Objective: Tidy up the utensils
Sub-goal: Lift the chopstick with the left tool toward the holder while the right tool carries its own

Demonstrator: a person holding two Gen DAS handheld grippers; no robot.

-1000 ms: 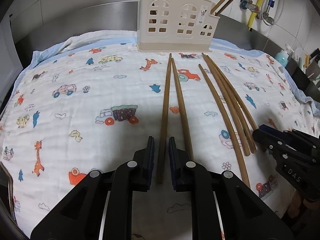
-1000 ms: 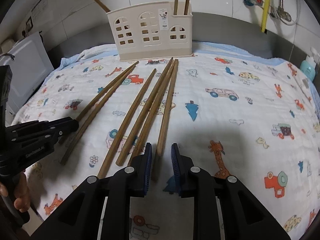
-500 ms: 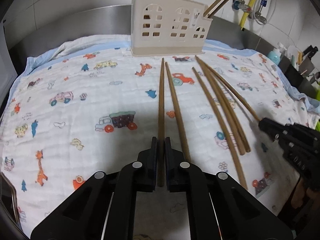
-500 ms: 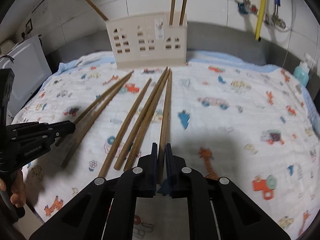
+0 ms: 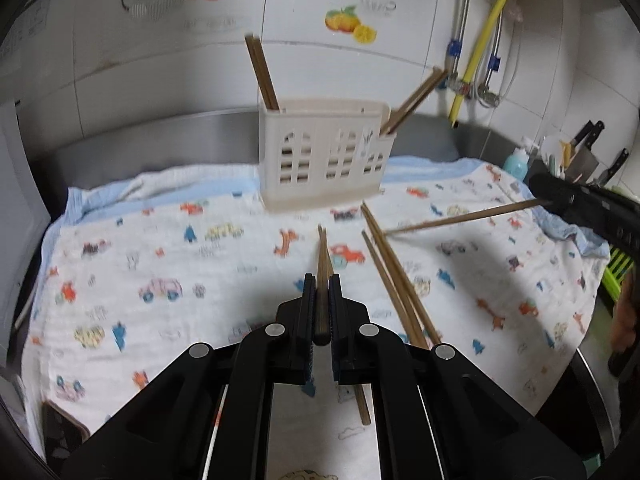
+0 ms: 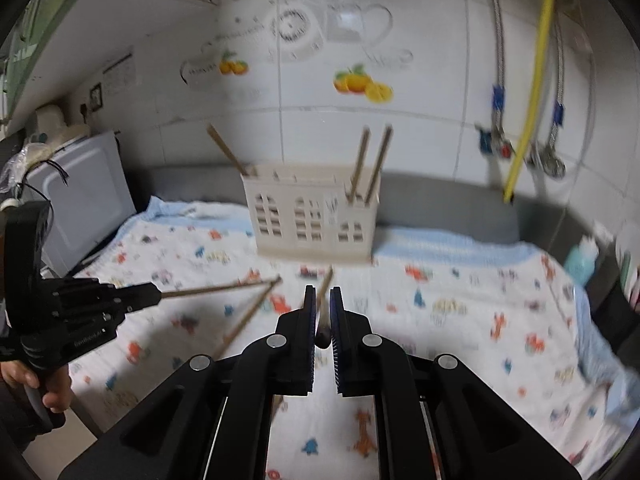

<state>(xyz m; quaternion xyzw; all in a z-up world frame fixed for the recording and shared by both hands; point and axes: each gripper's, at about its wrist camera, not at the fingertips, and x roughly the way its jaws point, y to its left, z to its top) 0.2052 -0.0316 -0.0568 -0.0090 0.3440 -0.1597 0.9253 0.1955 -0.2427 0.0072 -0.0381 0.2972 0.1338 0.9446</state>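
Observation:
A cream utensil holder [image 5: 320, 160] [image 6: 312, 220] stands at the back of the patterned cloth [image 5: 160, 280], with a few brown chopsticks upright in it. My left gripper [image 5: 321, 280] is shut on one chopstick [image 5: 322, 248], lifted above the cloth and pointing at the holder. My right gripper [image 6: 321, 292] is shut on another chopstick [image 6: 326, 284], also raised. Each gripper shows in the other's view, the right [image 5: 560, 200] with its stick [image 5: 460, 218], the left [image 6: 120, 300] with its stick [image 6: 220, 289]. Several loose chopsticks [image 5: 392, 280] lie on the cloth.
A white appliance [image 6: 80, 200] stands at the left edge. A yellow hose [image 6: 532, 80] and metal hoses hang on the tiled wall. A blue bottle [image 5: 516, 164] and knives [image 5: 588, 148] sit at the far right. A hand [image 6: 36, 384] holds the left gripper's handle.
Both grippers closed on a chopstick each and rose with it off the cloth. Both views now tilt up toward the holder and wall.

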